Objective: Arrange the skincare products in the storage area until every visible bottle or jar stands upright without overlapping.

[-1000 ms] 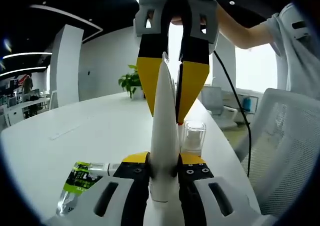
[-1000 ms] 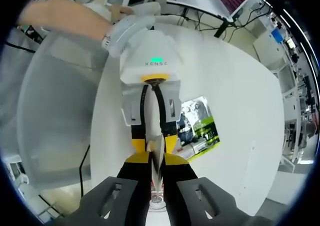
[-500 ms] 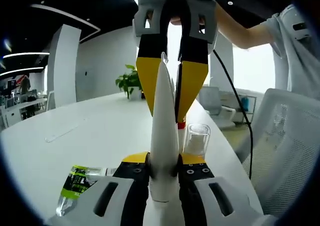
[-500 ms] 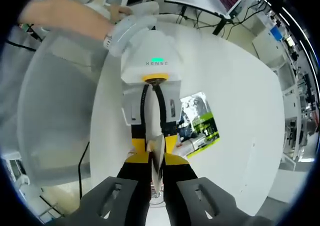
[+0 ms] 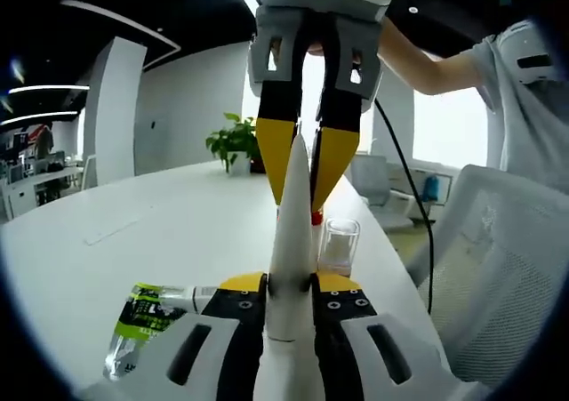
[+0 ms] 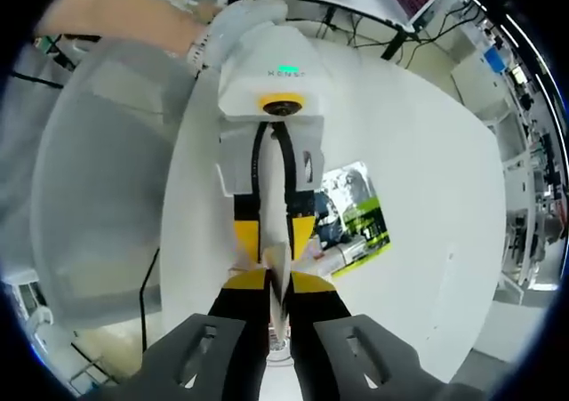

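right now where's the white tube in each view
Left gripper view: the white tube stands up the middle, held at its base by the left tool and near its tip by the right tool.
Right gripper view: the tube runs bottom centre between both tools.
Shared landmark: the green-labelled bottle lying on the white table.

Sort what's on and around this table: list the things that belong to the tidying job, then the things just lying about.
Job items:
- white tube, gripped by both the left claw and the right claw
- clear jar, upright on the white table
- green-labelled pack, lying flat

Lying about:
- potted plant
- mesh chair
- black cable
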Demonstrator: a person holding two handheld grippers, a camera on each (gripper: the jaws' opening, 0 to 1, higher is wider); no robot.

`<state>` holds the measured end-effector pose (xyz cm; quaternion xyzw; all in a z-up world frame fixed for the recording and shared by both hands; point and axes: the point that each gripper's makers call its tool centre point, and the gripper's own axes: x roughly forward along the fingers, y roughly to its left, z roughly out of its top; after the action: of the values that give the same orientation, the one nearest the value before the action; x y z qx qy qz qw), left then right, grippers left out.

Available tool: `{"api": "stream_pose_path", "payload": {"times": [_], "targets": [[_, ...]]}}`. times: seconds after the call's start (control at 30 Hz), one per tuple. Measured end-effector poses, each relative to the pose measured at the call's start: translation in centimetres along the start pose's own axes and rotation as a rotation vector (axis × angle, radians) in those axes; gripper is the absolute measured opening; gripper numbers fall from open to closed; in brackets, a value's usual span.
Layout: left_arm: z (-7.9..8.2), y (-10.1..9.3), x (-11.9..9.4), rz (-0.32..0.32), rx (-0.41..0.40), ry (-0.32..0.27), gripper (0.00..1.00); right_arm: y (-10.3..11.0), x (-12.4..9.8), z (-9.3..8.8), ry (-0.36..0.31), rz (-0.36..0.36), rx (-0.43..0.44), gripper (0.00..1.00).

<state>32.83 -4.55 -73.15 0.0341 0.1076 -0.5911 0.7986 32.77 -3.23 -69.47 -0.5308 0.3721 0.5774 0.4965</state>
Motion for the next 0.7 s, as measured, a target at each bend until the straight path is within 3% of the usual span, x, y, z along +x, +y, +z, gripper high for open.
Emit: {"api": "stream_pose_path", "payload": {"times": [0.7], "targets": [[-0.19, -0.07, -0.34, 0.017, -0.004, 0.008, 0.14, 0.3, -0.1, -0.11, 0.009, 0.027, 0.039, 0.08]]}}
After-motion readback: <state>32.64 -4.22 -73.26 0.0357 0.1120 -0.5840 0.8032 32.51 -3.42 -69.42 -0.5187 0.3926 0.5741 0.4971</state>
